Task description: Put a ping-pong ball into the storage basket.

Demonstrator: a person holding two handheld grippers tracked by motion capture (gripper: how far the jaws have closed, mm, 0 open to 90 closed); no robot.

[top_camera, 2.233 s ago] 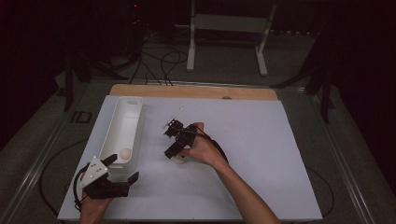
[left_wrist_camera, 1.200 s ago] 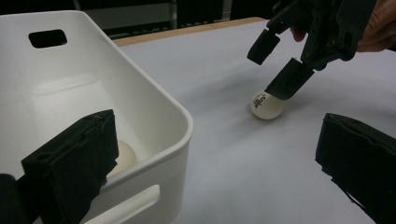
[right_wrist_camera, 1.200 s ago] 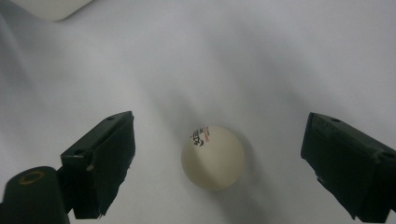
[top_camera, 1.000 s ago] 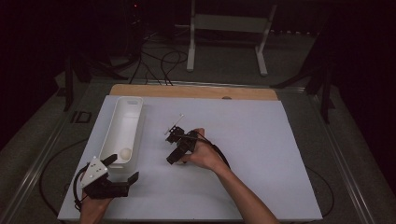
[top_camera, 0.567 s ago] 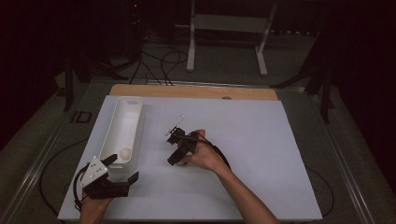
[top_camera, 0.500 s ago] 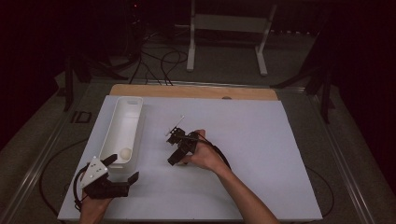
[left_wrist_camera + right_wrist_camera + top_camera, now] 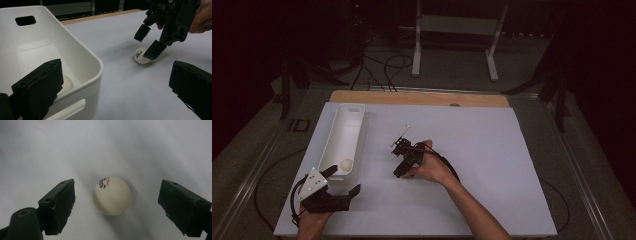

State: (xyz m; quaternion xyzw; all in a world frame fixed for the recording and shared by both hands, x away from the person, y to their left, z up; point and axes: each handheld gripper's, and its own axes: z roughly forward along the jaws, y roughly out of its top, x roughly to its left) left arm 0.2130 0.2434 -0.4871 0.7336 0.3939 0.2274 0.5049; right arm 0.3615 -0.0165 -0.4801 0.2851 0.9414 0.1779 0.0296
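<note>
A white ping-pong ball (image 7: 112,195) with small print lies on the white table (image 7: 492,165). My right gripper (image 7: 117,186) straddles it, one black jaw on each side with gaps to the ball. Its jaws have just been closing, and the pads are clear of the ball. In the left gripper view the right gripper (image 7: 148,42) tilts down over that ball (image 7: 140,55). My left gripper (image 7: 343,181) rests open at the near end of a long white bin (image 7: 331,135). A second ball (image 7: 346,164) lies inside the bin (image 7: 100,67).
A wooden strip (image 7: 417,97) runs along the table's far edge. Beyond it stand a white frame's legs (image 7: 416,50) and floor cables (image 7: 387,65). A black cable (image 7: 447,162) trails from the right gripper over the person's wrist.
The right gripper has come a little nearer and lower, so that it now sits over the ball. The left gripper has stayed in place.
</note>
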